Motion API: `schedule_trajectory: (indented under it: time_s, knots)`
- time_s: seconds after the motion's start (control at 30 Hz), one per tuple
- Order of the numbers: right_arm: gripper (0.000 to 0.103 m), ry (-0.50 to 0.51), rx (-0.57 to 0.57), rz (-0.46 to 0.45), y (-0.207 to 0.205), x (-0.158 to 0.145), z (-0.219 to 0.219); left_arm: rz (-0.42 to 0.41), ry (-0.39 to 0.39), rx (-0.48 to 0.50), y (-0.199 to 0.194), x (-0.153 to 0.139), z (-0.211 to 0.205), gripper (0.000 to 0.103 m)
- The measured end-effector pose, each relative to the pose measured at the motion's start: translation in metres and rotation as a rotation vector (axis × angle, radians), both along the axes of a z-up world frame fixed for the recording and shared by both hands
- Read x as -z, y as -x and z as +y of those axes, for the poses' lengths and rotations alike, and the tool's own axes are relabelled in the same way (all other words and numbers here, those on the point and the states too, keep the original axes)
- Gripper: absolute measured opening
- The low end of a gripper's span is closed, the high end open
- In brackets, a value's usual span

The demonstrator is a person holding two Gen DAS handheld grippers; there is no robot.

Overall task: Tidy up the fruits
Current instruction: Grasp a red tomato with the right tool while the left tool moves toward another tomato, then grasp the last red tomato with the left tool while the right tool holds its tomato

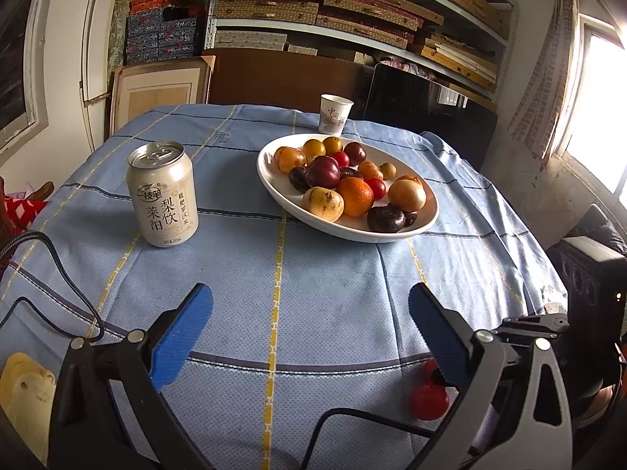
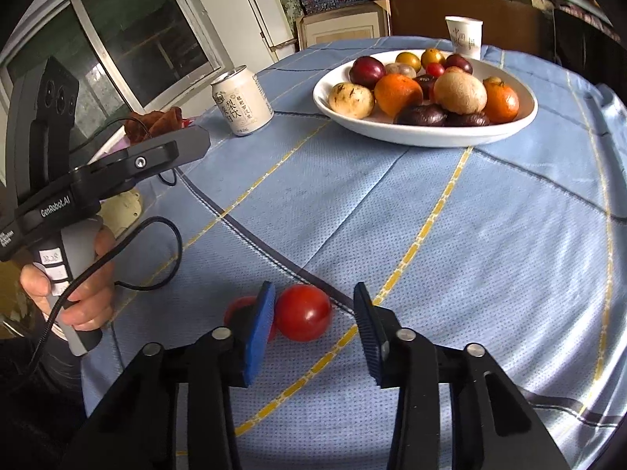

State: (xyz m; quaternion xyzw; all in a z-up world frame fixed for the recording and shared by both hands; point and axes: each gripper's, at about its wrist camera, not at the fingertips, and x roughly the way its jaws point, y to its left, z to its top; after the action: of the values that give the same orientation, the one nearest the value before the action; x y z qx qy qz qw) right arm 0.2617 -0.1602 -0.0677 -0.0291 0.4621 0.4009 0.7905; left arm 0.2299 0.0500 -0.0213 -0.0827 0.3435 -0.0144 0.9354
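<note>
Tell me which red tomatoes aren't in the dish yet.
Two tomatoes lie on the tablecloth by the right claw, outside the white dish.

We see metal shelving along the back wall, stacked with flat patterned boxes in red, blue and tan. In front of it stand a dark wooden board and a pale framed panel. A bright window glares on one side, and on the other a dim sliding window in a white frame.
</note>
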Motion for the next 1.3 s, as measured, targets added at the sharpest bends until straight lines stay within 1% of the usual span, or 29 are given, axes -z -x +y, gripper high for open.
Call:
schedule_trajectory:
  time_s: [0.1,0.23,0.37,0.57,0.63,0.67,0.7,0.73,0.77,0.8,0.87,0.93,0.97,1.0,1.03,1.07,1.13,1.2,1.3]
  knots:
    - [0.03,-0.016,-0.012,0.019,0.0,0.0,0.001,-0.001,-0.002,0.0,0.0,0.0,0.0,0.098]
    - [0.03,-0.034,-0.011,0.05,-0.003,0.002,0.0,0.0,-0.002,-0.001,0.0,0.0,0.001,0.098]
    - [0.033,-0.08,-0.018,0.148,-0.01,0.011,-0.002,-0.001,0.001,0.0,0.0,0.0,0.001,0.098]
    - [0.029,-0.088,-0.009,0.132,-0.007,0.007,-0.001,-0.002,-0.003,-0.003,0.0,0.0,0.001,0.098]
    - [0.029,-0.103,0.022,0.098,-0.007,-0.001,-0.009,-0.009,0.0,-0.006,0.001,-0.002,0.003,0.098]
    - [0.029,-0.1,0.044,0.066,-0.007,-0.006,-0.015,-0.01,0.003,-0.004,0.001,-0.002,0.004,0.098]
    - [0.029,-0.093,0.082,0.012,-0.006,-0.014,-0.022,-0.009,0.006,0.002,0.001,-0.002,0.005,0.098]
    - [0.029,-0.091,0.101,-0.015,-0.005,-0.018,-0.026,-0.005,0.007,0.012,0.0,-0.002,0.004,0.098]
    - [0.029,-0.101,0.133,-0.057,-0.004,-0.026,-0.035,-0.002,0.007,0.025,0.001,-0.002,0.003,0.098]
    - [0.029,-0.118,0.147,-0.071,-0.005,-0.031,-0.041,0.004,0.011,0.046,0.001,-0.001,0.0,0.098]
    - [0.029,-0.175,0.168,-0.095,-0.004,-0.042,-0.057,0.029,0.032,0.127,0.0,0.002,-0.007,0.098]
    - [0.029,-0.205,0.193,-0.123,-0.003,-0.049,-0.072,0.051,0.054,0.208,0.001,0.004,-0.014,0.098]
    - [0.029,-0.213,0.206,-0.132,-0.003,-0.051,-0.076,0.069,0.074,0.266,0.002,0.005,-0.018,0.097]
    - [0.029,-0.222,0.221,-0.134,-0.005,-0.052,-0.082,0.086,0.1,0.323,0.003,0.006,-0.022,0.09]
    - [0.03,-0.229,0.234,-0.131,-0.007,-0.051,-0.088,0.104,0.123,0.373,0.004,0.008,-0.025,0.078]
    - [0.03,-0.232,0.243,-0.128,-0.007,-0.05,-0.092,0.119,0.137,0.404,0.006,0.01,-0.027,0.073]
    - [0.03,-0.233,0.255,-0.124,-0.007,-0.047,-0.096,0.155,0.142,0.462,0.008,0.016,-0.035,0.057]
    - [0.03,-0.23,0.255,-0.121,-0.007,-0.046,-0.098,0.176,0.111,0.494,0.011,0.022,-0.046,0.055]
    - [0.03,-0.224,0.238,-0.125,-0.006,-0.047,-0.095,0.184,0.047,0.518,0.018,0.03,-0.063,0.054]
